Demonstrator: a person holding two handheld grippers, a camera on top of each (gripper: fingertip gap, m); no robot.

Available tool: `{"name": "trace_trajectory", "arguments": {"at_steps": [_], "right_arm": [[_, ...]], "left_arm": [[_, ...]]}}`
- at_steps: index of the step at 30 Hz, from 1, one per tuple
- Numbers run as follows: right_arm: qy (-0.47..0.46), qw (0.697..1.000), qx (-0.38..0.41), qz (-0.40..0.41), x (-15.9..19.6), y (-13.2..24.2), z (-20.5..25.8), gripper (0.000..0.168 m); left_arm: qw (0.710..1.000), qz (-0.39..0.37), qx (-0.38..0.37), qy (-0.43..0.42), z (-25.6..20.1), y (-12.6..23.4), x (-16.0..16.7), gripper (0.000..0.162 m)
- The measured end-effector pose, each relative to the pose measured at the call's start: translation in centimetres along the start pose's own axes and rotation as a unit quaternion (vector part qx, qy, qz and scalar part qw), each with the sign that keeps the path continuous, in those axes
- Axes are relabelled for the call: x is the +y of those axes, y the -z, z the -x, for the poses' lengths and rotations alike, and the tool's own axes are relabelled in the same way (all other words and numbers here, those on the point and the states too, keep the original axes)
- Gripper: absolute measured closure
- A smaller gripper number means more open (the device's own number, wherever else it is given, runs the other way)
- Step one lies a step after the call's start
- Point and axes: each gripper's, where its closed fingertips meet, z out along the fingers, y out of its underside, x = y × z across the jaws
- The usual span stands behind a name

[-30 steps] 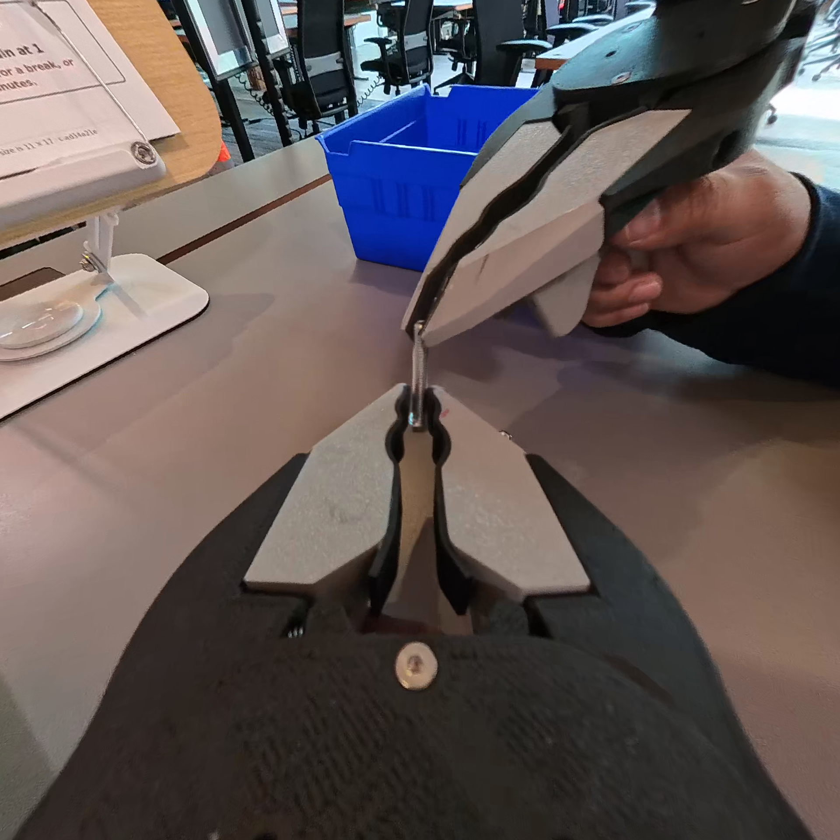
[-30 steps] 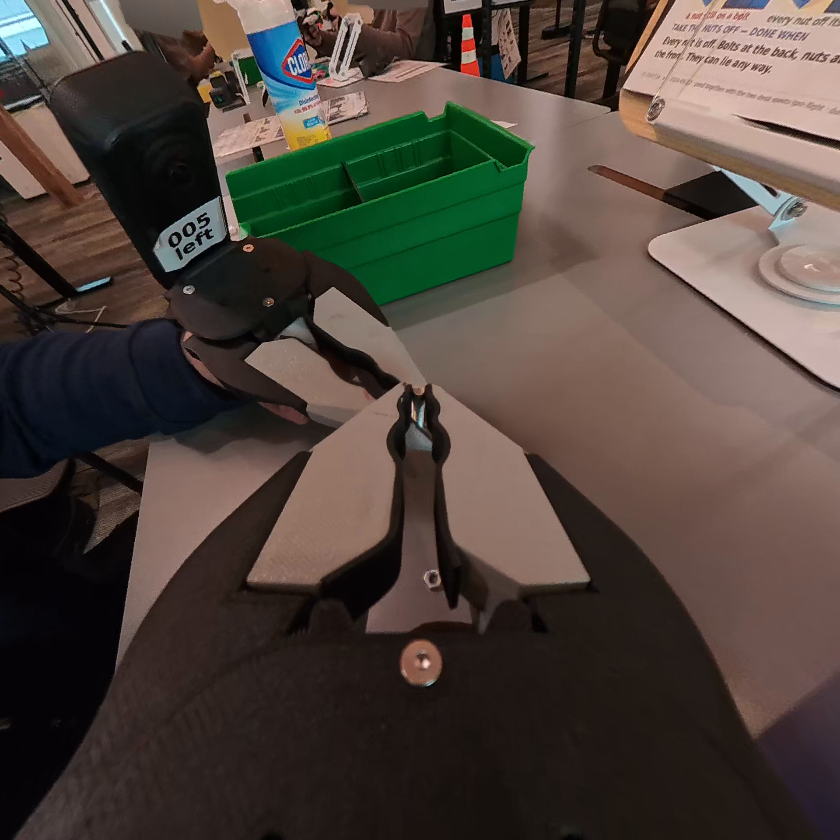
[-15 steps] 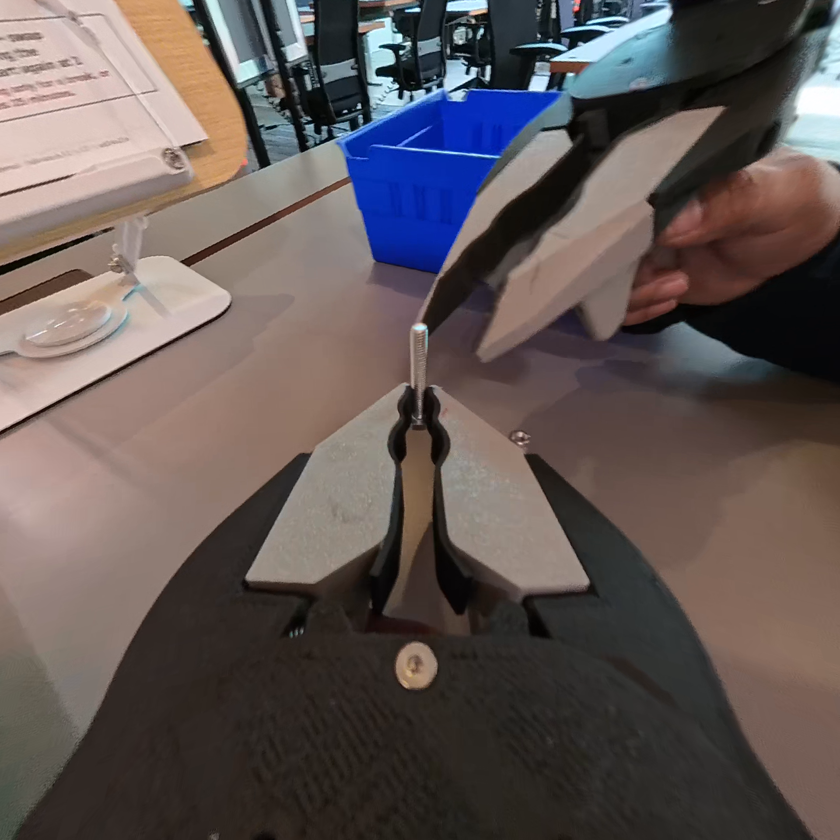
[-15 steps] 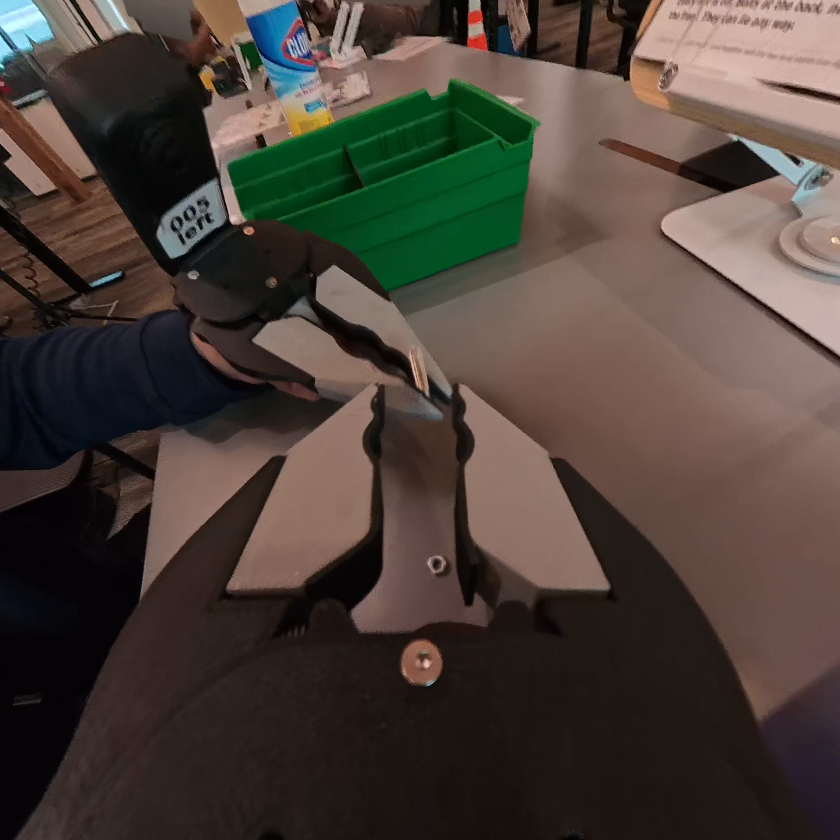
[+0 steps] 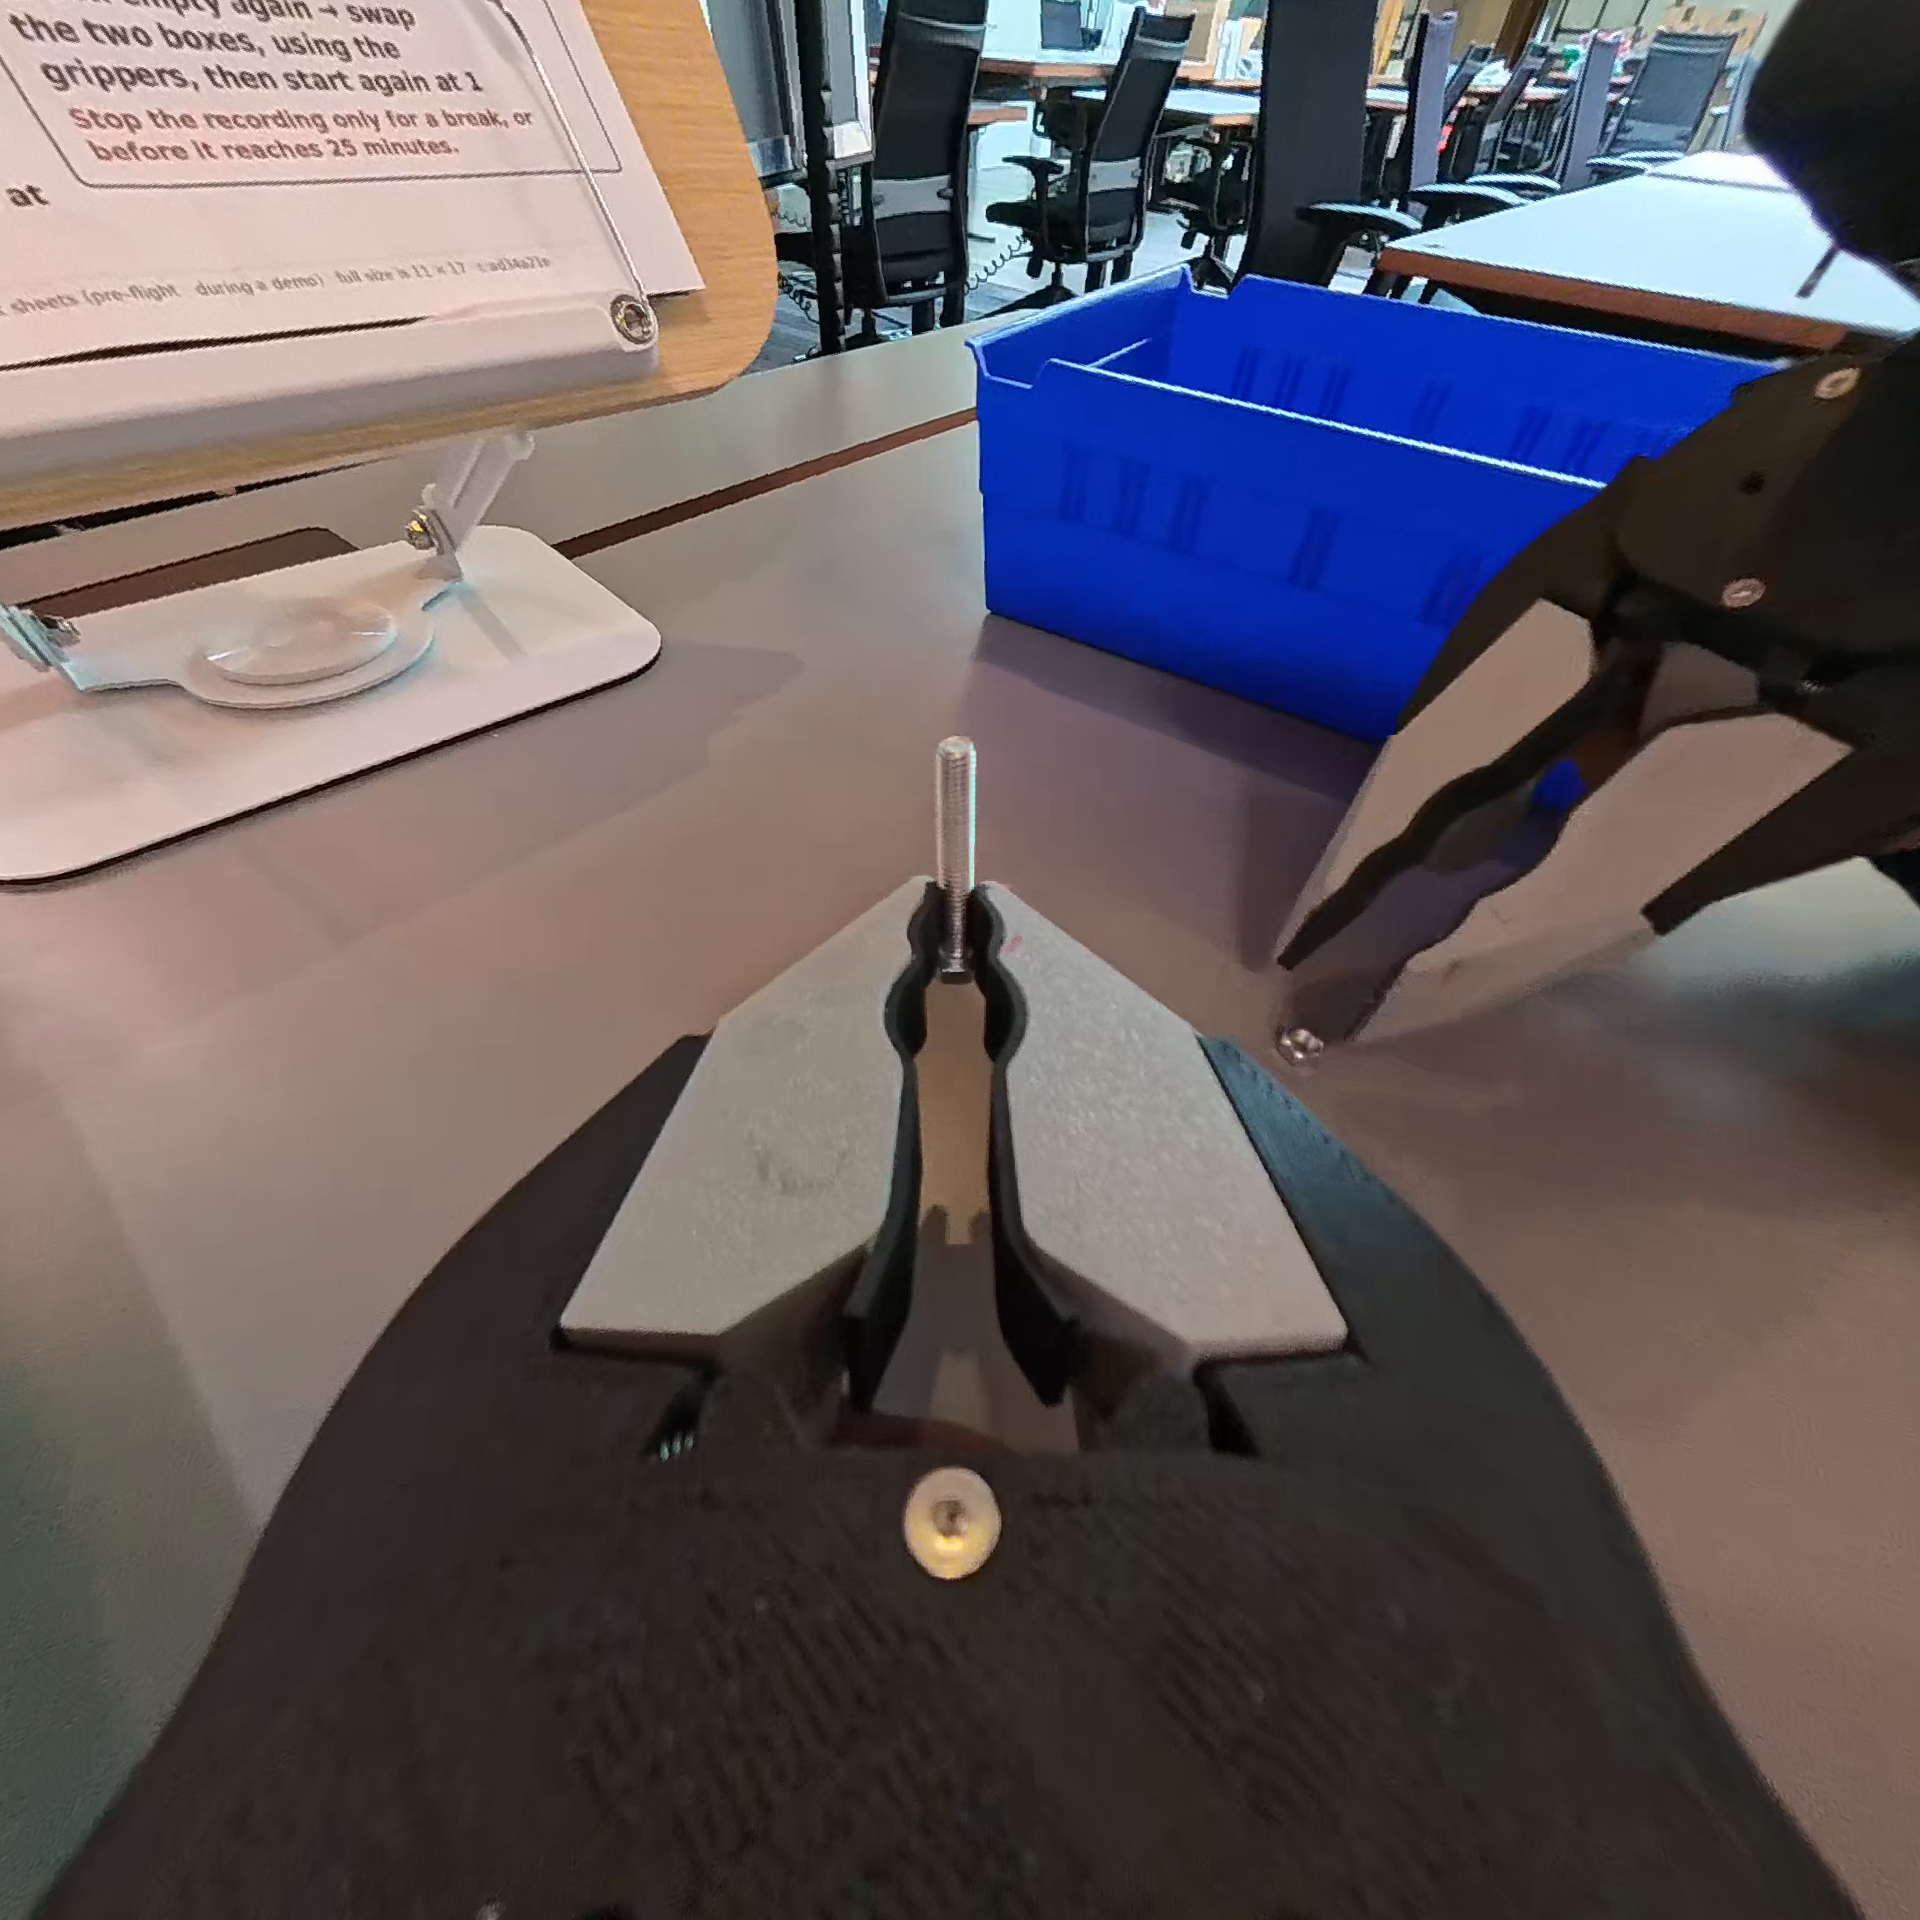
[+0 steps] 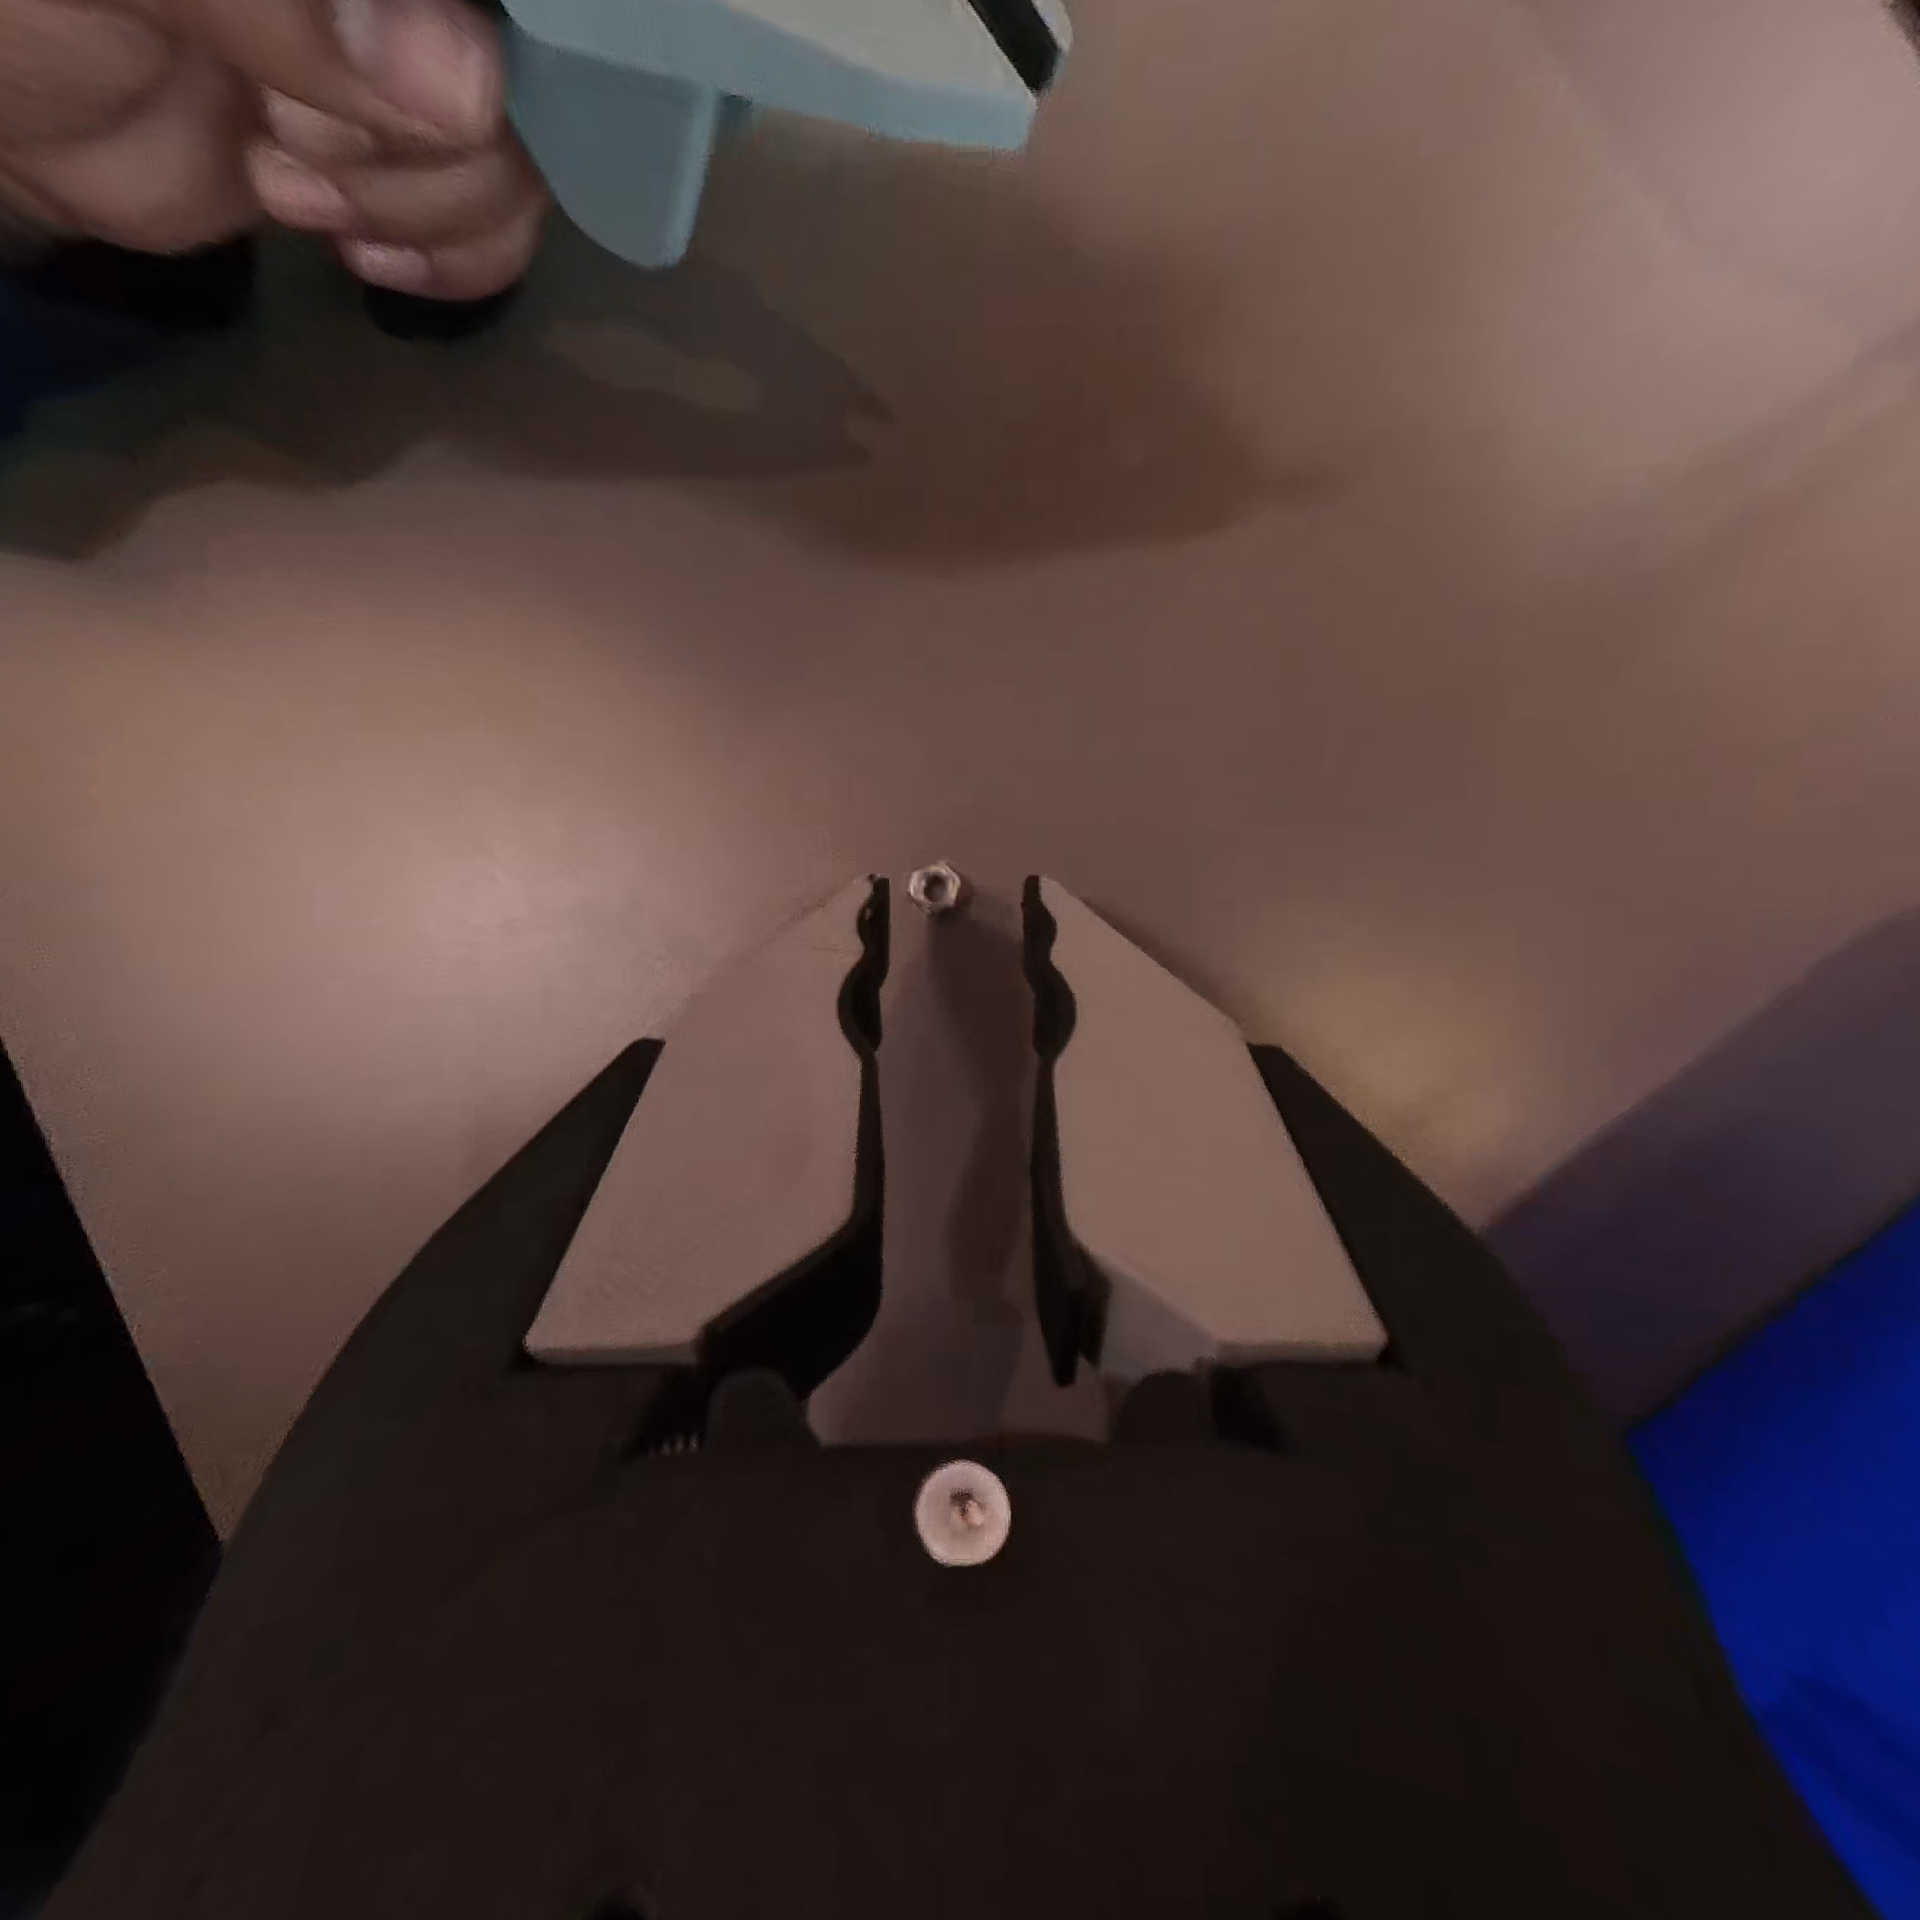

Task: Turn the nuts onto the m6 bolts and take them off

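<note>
We see a grey table (image 5: 520, 1039) carrying everything. At its far left stands a white document stand (image 5: 312, 665) with a printed sheet clipped to a wooden board. To the right of it sits a blue bin (image 5: 1247, 540), its interior split by a divider; in the right wrist view only a blue corner (image 6: 1787, 1507) shows at the lower right.

Left hand-held gripper (image 5: 954, 914): clenched on the bolt (image 5: 954, 821), gripping near the head end, threaded shank sticking out forward past the tips, bare thread with no nut on it. In the right wrist view we get a grey finger of this gripper at the top edge, with the person's hand (image 6: 260, 135) wrapped on the handle, blurred.

Right hand-held gripper (image 6: 948, 894): released, jaws spread with a clear gap, angled down at the table right of the left gripper and in front of the bin. In the left wrist view its tips (image 5: 1455, 966) reach down close to the surface.

Nut (image 6: 933, 889): lying loose on the table, between the right gripper's fingertips, touching neither as far as we can tell. From the left wrist view the nut (image 5: 1299, 1042) sits just at the nearer fingertip.
</note>
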Motion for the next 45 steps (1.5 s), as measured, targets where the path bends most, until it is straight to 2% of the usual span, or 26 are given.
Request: {"name": "trace_trajectory", "arguments": {"at_steps": [10, 13, 18, 22, 26, 31, 37, 45], "right_arm": [[0.005, 1.000, 0.010, 0.017, 0.5, -1.2, 0.4, 0.146], [0.014, 1.000, 0.015, 0.020, 0.5, -1.3, 0.4, 0.161], [0.022, 1.000, 0.010, 0.004, -0.1, -1.0, 0.4, 0.161], [0.032, 0.997, 0.002, -0.068, -2.6, 0.6, 0.4, 0.161], [0.068, 0.989, 0.020, -0.128, -5.3, 3.8, 0.8, 0.161], [0.092, 0.984, -0.003, -0.150, -7.9, 7.4, 2.0, 0.161], [0.116, 0.984, -0.021, -0.133, -9.6, 9.2, 3.1, 0.161], [0.134, 0.988, -0.035, -0.066, -9.9, 8.5, 3.5, 0.161]], "left_arm": [[1.000, 0.003, 0.011, -0.012, -0.9, -0.2, -0.1, 0.160], [1.000, 0.005, 0.011, -0.016, -1.0, -0.3, 0.0, 0.160], [0.999, 0.004, 0.024, -0.020, -1.6, -0.4, 0.1, 0.160], [0.997, -0.011, 0.061, -0.043, -3.0, -0.3, -0.3, 0.160], [0.992, -0.029, 0.096, -0.072, -4.4, 0.0, -0.7, 0.160], [0.983, -0.053, 0.162, -0.068, -6.7, 0.5, -1.2, 0.160], [0.977, -0.053, 0.194, -0.072, -8.6, 0.8, -1.2, 0.160], [0.973, -0.063, 0.220, -0.033, -9.3, 1.1, -1.7, 0.160]]}}
